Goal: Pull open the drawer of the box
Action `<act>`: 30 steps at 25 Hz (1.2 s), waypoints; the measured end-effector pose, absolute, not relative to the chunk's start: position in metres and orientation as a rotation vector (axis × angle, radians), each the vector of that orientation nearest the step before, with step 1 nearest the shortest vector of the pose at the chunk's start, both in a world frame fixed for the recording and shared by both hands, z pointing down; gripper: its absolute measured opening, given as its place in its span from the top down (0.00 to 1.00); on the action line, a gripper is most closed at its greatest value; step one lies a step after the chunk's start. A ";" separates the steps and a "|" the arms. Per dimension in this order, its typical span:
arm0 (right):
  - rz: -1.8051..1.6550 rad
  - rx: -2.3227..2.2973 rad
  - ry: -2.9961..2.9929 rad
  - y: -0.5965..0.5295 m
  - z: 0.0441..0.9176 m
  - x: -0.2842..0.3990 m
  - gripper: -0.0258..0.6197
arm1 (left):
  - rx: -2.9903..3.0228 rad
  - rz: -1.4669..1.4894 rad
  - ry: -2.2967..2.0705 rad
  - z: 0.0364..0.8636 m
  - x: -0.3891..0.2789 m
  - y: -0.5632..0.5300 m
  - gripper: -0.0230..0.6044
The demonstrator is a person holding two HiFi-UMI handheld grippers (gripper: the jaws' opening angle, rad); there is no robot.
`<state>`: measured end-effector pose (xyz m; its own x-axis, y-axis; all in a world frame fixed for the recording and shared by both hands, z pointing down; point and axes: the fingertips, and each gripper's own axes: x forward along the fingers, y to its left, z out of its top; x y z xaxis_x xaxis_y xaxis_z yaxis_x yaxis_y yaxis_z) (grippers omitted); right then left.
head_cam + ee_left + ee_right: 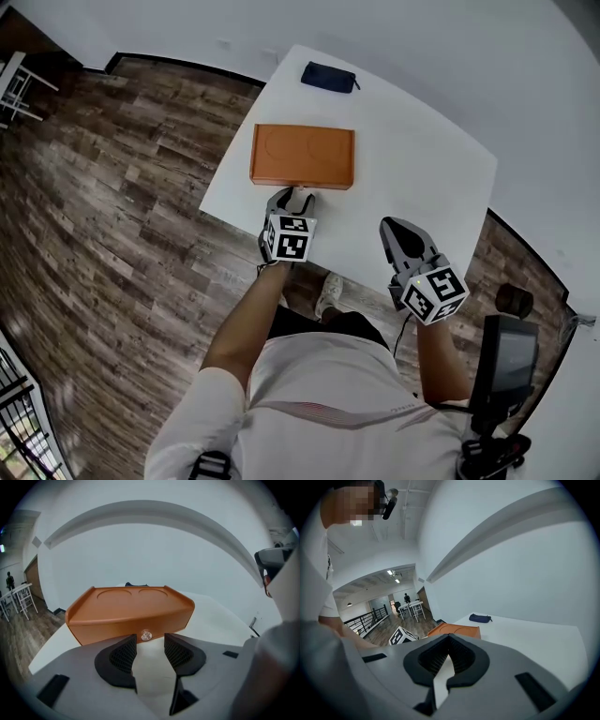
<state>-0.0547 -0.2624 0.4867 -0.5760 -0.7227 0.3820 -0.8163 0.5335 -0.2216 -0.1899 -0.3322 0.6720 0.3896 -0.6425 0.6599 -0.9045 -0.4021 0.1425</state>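
Note:
An orange box (302,155) with two round recesses in its lid lies on the white table (422,169). Its drawer front faces me and carries a small clear knob (146,635). My left gripper (296,197) is at the middle of that front, open. In the left gripper view (150,642) the knob sits just beyond the gap between the two black pads, untouched. My right gripper (394,227) hovers over the table's near edge, to the right of the box, shut on nothing (449,637). The box (454,631) shows beyond it to the left.
A dark blue pouch (329,77) lies at the table's far side behind the box. The near table edge runs just under both grippers, with wooden floor (112,206) to the left. A black device on a stand (506,361) is at my right.

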 end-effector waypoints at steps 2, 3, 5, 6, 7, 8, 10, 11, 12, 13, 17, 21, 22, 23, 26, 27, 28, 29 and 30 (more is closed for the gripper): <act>0.571 1.295 -2.520 -0.260 0.491 -0.052 0.96 | 2.135 0.706 -1.311 0.679 -0.189 -0.333 0.65; 0.580 1.293 -2.517 -0.259 0.494 -0.052 0.96 | 2.118 0.697 -1.309 0.681 -0.188 -0.333 0.66; 0.592 1.285 -2.516 -0.259 0.497 -0.052 0.96 | 2.091 0.679 -1.311 0.684 -0.187 -0.334 0.66; 0.596 1.282 -2.517 -0.259 0.498 -0.053 0.96 | 2.080 0.672 -1.316 0.684 -0.187 -0.335 0.67; 0.598 1.280 -2.519 -0.259 0.498 -0.054 0.96 | 2.071 0.665 -1.328 0.685 -0.187 -0.336 0.67; 0.601 1.277 -2.521 -0.258 0.499 -0.054 0.96 | 2.061 0.659 -1.345 0.686 -0.189 -0.337 0.72; 0.605 1.270 -2.522 -0.257 0.499 -0.056 0.96 | 2.046 0.651 -1.382 0.687 -0.194 -0.339 0.80; 0.608 1.267 -2.522 -0.257 0.500 -0.056 0.96 | 2.047 0.649 -1.392 0.686 -0.195 -0.339 0.81; 0.610 1.263 -2.522 -0.256 0.500 -0.056 0.96 | 2.052 0.645 -1.397 0.685 -0.195 -0.340 0.81; 0.614 1.261 -2.520 -0.256 0.501 -0.056 0.96 | 2.054 0.644 -1.399 0.684 -0.194 -0.342 0.81; 0.630 1.258 -2.519 -0.254 0.504 -0.056 0.96 | 2.016 0.650 -1.404 0.685 -0.194 -0.344 0.81; 0.629 1.249 -2.521 -0.252 0.505 -0.058 0.96 | 2.003 0.662 -1.407 0.682 -0.194 -0.343 0.84; 0.630 1.248 -2.521 -0.252 0.505 -0.058 0.96 | 2.005 0.666 -1.407 0.683 -0.194 -0.343 0.84; 0.631 1.248 -2.521 -0.252 0.505 -0.058 0.96 | 2.008 0.672 -1.407 0.683 -0.194 -0.342 0.84; 0.637 1.247 -2.518 -0.249 0.506 -0.058 0.96 | 2.006 0.670 -1.405 0.682 -0.194 -0.341 0.85; 0.639 1.247 -2.516 -0.248 0.507 -0.058 0.96 | 2.002 0.666 -1.406 0.682 -0.194 -0.340 0.85; 0.642 1.247 -2.516 -0.248 0.508 -0.058 0.96 | 1.999 0.663 -1.407 0.683 -0.194 -0.340 0.85; 0.644 1.247 -2.516 -0.247 0.508 -0.058 0.96 | 1.997 0.663 -1.407 0.684 -0.194 -0.338 0.85; 0.646 1.247 -2.516 -0.247 0.509 -0.057 0.96 | 1.994 0.665 -1.408 0.685 -0.194 -0.337 0.85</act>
<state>-0.0574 -0.2472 0.5092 -0.5979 -0.6853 0.4157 -0.8008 0.5328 -0.2735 -0.1942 -0.3370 0.6848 0.3112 -0.6467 0.6964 -0.9486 -0.2558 0.1864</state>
